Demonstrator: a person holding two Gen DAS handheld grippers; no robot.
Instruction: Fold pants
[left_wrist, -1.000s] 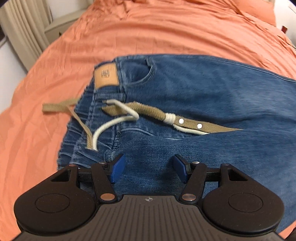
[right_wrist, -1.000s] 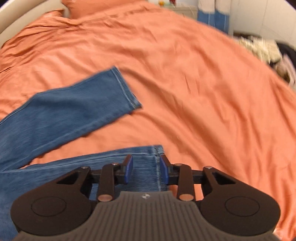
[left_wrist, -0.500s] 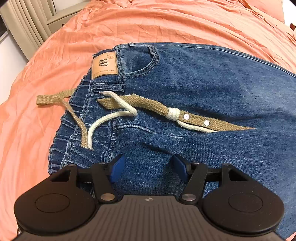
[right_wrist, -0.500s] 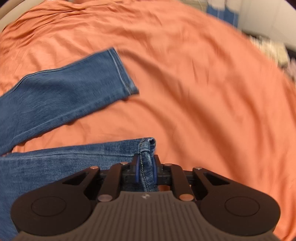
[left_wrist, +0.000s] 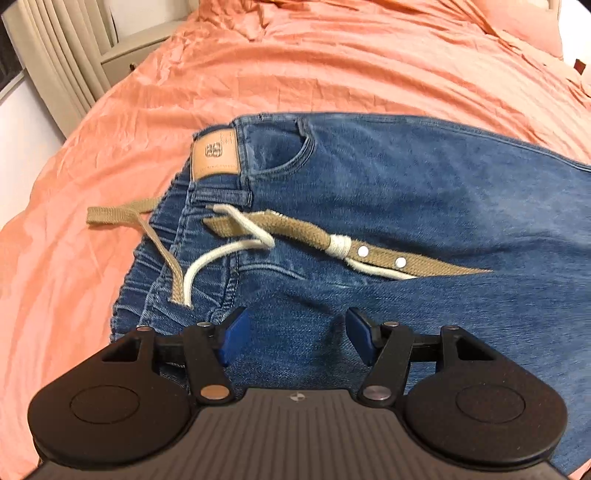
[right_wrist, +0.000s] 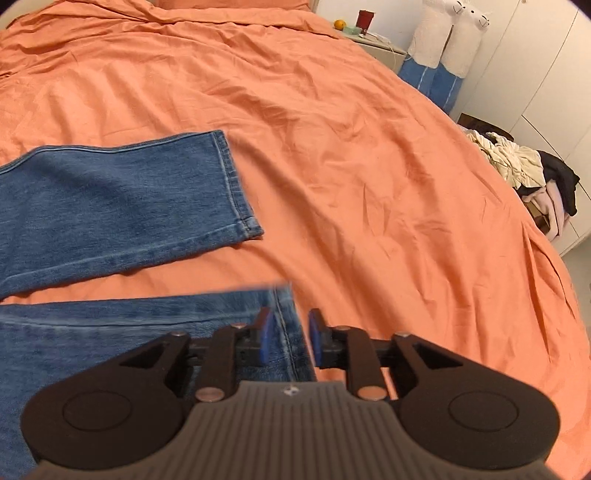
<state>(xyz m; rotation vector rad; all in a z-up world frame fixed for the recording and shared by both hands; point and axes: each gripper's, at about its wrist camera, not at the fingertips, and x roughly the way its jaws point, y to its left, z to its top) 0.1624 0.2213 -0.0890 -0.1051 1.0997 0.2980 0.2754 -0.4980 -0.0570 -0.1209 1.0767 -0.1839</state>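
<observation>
Blue jeans (left_wrist: 388, 192) lie flat on an orange bedsheet (left_wrist: 332, 66). In the left wrist view the waistband with a tan leather patch (left_wrist: 215, 155), a khaki belt (left_wrist: 369, 251) and a white drawstring (left_wrist: 221, 258) lies ahead. My left gripper (left_wrist: 293, 334) is open, just above the denim near the waist. In the right wrist view the two legs are spread apart: the far leg's hem (right_wrist: 236, 184) and the near leg's hem (right_wrist: 284, 317). My right gripper (right_wrist: 288, 338) is open, its pads straddling the near hem without closing on it.
The orange bedsheet (right_wrist: 351, 155) spreads wide to the right. A nightstand (right_wrist: 373, 40) with small items, stuffed toys (right_wrist: 450, 33) and a pile of clothes (right_wrist: 524, 166) lie beyond the bed's right edge. Curtains (left_wrist: 55, 55) hang at the left.
My right gripper had closed on the near leg hem half a second ago and has now opened; the hem lies back down. My left gripper stayed open, shifting slightly over the waist.
</observation>
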